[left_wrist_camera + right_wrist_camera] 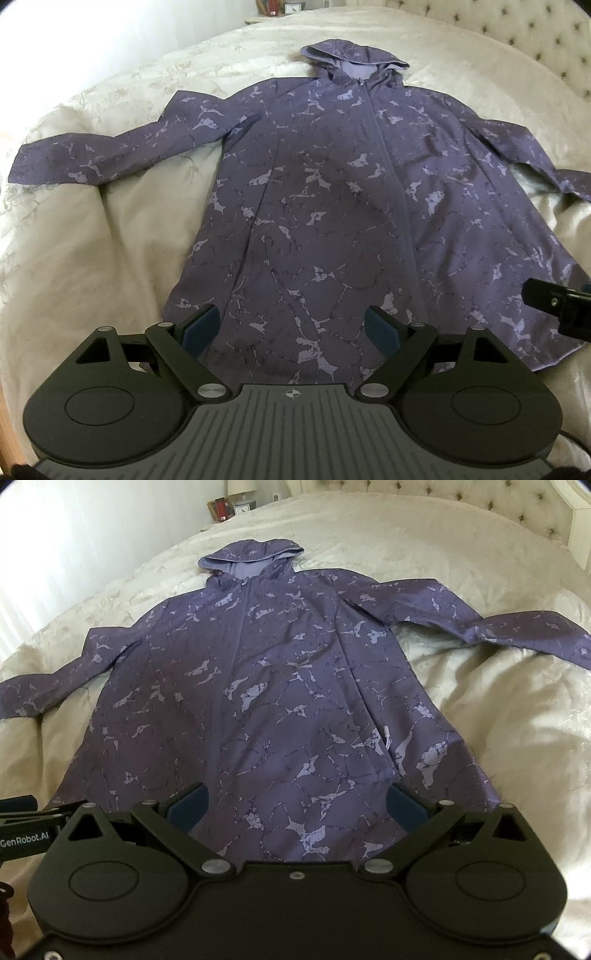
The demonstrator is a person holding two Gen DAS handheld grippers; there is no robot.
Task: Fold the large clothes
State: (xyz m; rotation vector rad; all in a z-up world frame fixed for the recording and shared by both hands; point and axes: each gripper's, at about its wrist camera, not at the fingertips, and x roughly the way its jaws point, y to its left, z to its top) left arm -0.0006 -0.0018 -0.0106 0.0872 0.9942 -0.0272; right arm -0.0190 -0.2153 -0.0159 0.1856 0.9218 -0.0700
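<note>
A purple hooded jacket (pixel 325 206) with a pale marbled print lies spread flat, front up and zipped, on a cream bedspread (pixel 103 251). Its hood (pixel 351 59) points to the far side and both sleeves (pixel 92 158) stretch outward. My left gripper (pixel 291 326) hovers over the hem's left part, jaws wide apart, nothing between the blue pads (pixel 201 326). In the right wrist view the same jacket (pixel 266 686) fills the middle, and my right gripper (pixel 295 806) stands open above the hem, its pads (pixel 406 808) clear of the cloth. The right gripper's side shows at the left view's right edge.
A tufted cream headboard (pixel 517 33) runs along the far right. A nightstand with a clock and small items (pixel 229 507) stands beyond the bed's far left corner. The bedspread (pixel 498 720) is rumpled beside both sleeves. The left gripper's body (pixel 22 823) pokes in at the left.
</note>
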